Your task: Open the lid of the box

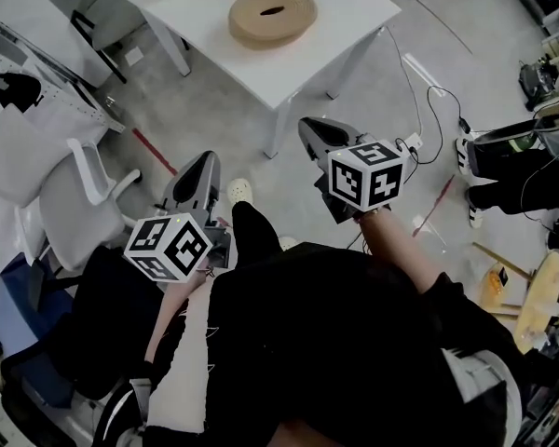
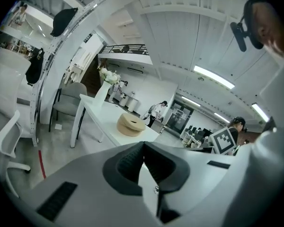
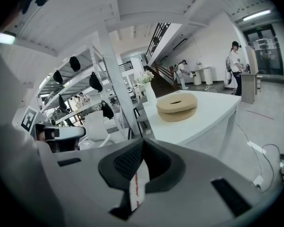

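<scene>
No text we can read, square black-and-white markers on the cube [image 1: 168,247] of our left gripper [image 1: 197,159] and the cube [image 1: 365,175] of our right gripper [image 1: 307,124], red print on a white strip [image 3: 136,186] too blurred for us

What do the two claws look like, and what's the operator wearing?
Left claw and right claw: matching grey moulded shells tapering to a point, with dark ribbed pads inside. Each carries a white cube printed with black square markers. The operator wears a black top.
</scene>
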Motion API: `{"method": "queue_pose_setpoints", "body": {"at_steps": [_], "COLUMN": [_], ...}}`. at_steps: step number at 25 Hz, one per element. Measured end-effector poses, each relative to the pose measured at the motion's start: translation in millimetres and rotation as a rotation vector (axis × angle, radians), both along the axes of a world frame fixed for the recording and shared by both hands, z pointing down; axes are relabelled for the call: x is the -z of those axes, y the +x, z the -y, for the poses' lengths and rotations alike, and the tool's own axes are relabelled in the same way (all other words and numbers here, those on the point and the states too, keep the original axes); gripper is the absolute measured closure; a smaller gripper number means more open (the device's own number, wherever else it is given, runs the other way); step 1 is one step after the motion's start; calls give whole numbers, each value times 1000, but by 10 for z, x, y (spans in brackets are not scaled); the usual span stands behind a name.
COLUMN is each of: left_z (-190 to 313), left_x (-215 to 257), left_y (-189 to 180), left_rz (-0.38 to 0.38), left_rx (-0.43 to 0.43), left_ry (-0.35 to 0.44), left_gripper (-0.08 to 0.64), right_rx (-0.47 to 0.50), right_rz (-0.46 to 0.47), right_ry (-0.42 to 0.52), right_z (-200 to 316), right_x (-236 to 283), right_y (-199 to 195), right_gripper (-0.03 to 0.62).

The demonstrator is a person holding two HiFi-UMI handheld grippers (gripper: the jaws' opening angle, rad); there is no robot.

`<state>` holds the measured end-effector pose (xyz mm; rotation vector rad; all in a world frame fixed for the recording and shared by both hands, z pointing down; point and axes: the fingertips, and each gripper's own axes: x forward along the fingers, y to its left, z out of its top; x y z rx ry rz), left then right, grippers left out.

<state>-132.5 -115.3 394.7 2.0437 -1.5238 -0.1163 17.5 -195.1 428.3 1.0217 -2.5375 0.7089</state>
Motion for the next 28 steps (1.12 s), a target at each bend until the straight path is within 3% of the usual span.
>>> {"method": "queue_pose_setpoints", "body": {"at_steps": [16,28], "left_z": [767,1020], "left_x": [-136,-273], "left_y": [-453,-618], "left_rz": [2,3], "left_rx": [-39,-30], "left_ry": [-40,-66], "left_gripper": [549,549], "right_rx": [-22,19], "right_rz": [-49,-125], "right_ry": [-62,36], "right_z": [972,1758], "right_x": [-306,-169], "right_y": [-493,-767], "right_gripper": [588,588]}}
